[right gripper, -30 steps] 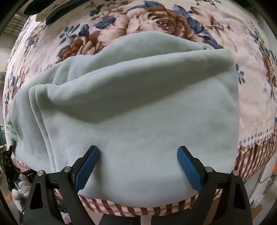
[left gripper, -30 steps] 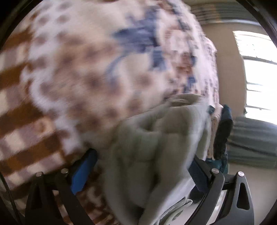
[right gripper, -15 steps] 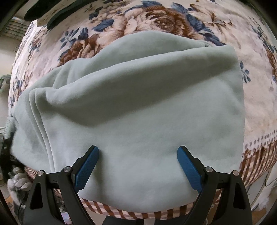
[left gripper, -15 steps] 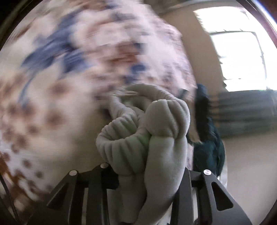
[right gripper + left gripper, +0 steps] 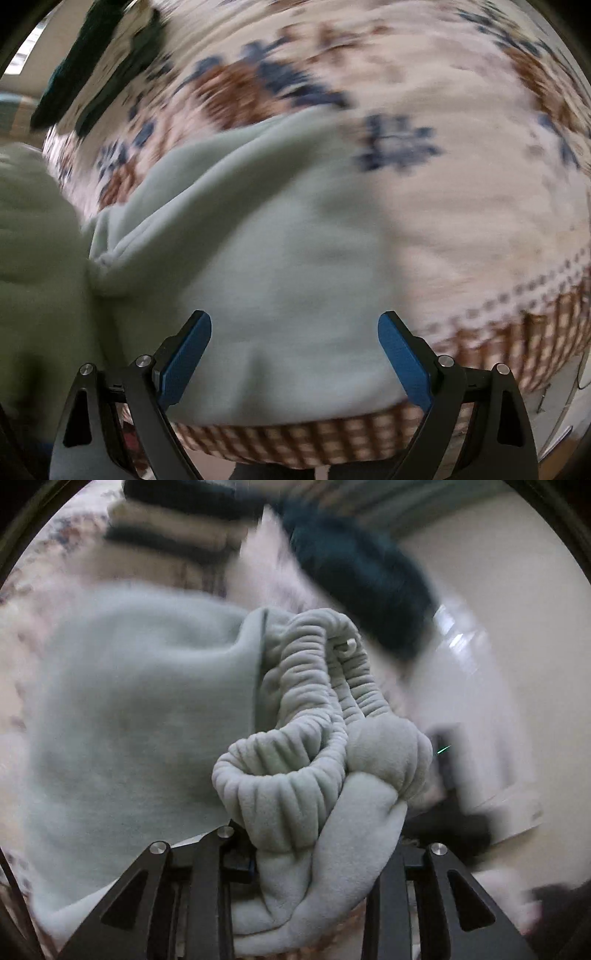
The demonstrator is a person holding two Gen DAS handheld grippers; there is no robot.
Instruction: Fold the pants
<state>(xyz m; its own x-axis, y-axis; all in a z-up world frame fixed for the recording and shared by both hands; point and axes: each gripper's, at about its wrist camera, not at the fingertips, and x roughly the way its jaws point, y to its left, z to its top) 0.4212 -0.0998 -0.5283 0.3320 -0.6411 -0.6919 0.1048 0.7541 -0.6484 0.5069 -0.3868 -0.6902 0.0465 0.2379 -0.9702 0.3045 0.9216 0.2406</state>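
Observation:
The pale mint fleece pants (image 5: 277, 258) lie on a bed, blurred by motion. In the left wrist view their ribbed elastic waistband (image 5: 291, 775) is bunched between the jaws of my left gripper (image 5: 310, 856). The jaws are still closing on it and hold it raised off the bed. The rest of the pants (image 5: 129, 709) hangs away to the left. That lifted bundle also fills the left edge (image 5: 33, 229) of the right wrist view. My right gripper (image 5: 293, 343) hovers open over the flat pants near the bed's front edge, gripping nothing.
A floral blanket (image 5: 461, 166) with a brown checked border (image 5: 295, 443) covers the bed. Dark garments (image 5: 74, 74) lie at its far left corner. In the left wrist view I see a stack of folded clothes (image 5: 173, 524) and a dark teal garment (image 5: 354, 568) beyond the pants.
My left gripper went from open around the cloth to shut on the bunched waistband, then rose and rolled with it. The right gripper slid sideways over the pants and stayed open.

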